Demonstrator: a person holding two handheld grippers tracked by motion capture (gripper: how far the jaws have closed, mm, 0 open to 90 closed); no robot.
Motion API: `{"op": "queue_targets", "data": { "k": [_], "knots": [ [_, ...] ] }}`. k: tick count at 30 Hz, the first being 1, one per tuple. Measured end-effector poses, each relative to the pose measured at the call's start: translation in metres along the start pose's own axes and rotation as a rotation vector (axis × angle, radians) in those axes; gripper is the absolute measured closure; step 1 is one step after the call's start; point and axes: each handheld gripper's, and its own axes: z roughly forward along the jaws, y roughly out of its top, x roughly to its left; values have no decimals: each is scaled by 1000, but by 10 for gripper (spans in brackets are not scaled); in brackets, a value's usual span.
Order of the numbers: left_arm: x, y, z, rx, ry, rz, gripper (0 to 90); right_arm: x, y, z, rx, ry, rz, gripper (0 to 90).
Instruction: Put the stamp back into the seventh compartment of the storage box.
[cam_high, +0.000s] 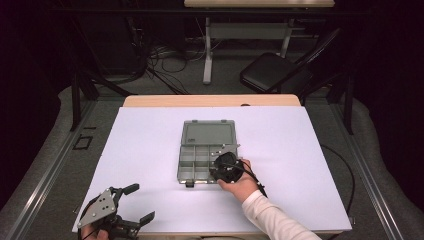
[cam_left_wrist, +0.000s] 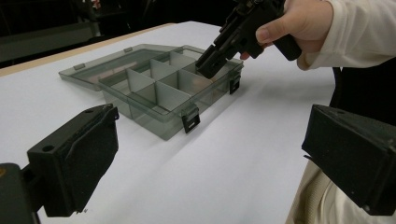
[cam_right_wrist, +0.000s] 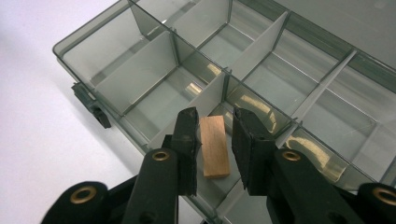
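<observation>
In the near right cell of the box (cam_right_wrist: 140, 77), a small wood block (cam_right_wrist: 215, 145) lies between the right tongs (cam_right_wrist: 215, 149), which sit just apart, a thin gap showing on either side of the block, so the pads do not seem to press it; looks like a drop-off into the cell, or a regrip. The block reads as light, stiff, dry wood with flat faces, not fragile, not slippery; best taken across its narrow sides near the middle, long axis along the pads, since an end grip could let it pivot. The cell walls are thin clear plastic, so wide tongs may knock a divider or shove the whole light box. The box is smoky-clear, divided into cells, lid (cam_high: 209, 133) hinged flat open on the far side, black latches (cam_left_wrist: 190, 120) on the near wall; other cells look empty. The right hand (cam_high: 241, 183) leans the tongs in from the near right edge of the box. The left tongs (cam_high: 126, 212) hover wide apart and hold nothing, at the near left corner of the table (cam_high: 150, 145), well apart from the box. The table top is a plain white sheet over a wood edge, flat, smooth. The room is dark: a folding chair (cam_high: 272, 72), cables on grey floor, another table frame at the back.
</observation>
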Motion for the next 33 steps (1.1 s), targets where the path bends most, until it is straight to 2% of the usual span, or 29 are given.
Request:
{"op": "queue_targets", "data": {
  "k": [4,9,10,17,24,29,31,33],
  "knots": [
    [1,0,0,2,-1,-2,33,1,0,-4,-15,10,-3,664],
    [2,0,1,3,12,-11,33,1,0,-9,-40,27,-3,576],
    [1,0,1,0,12,-12,33,1,0,-11,-56,45,0,528],
    [1,-1,1,11,15,-13,33,2,1,-16,-113,66,-18,439],
    [1,-1,0,4,18,-21,33,3,1,-16,-112,62,-14,396],
    [0,-2,2,11,19,-15,33,3,1,-17,-123,85,-12,352],
    [0,-2,1,13,21,-15,33,2,1,-18,-130,71,-21,319],
    [1,-2,1,9,19,-20,33,1,2,-18,-133,79,-19,290]
  ]
}}
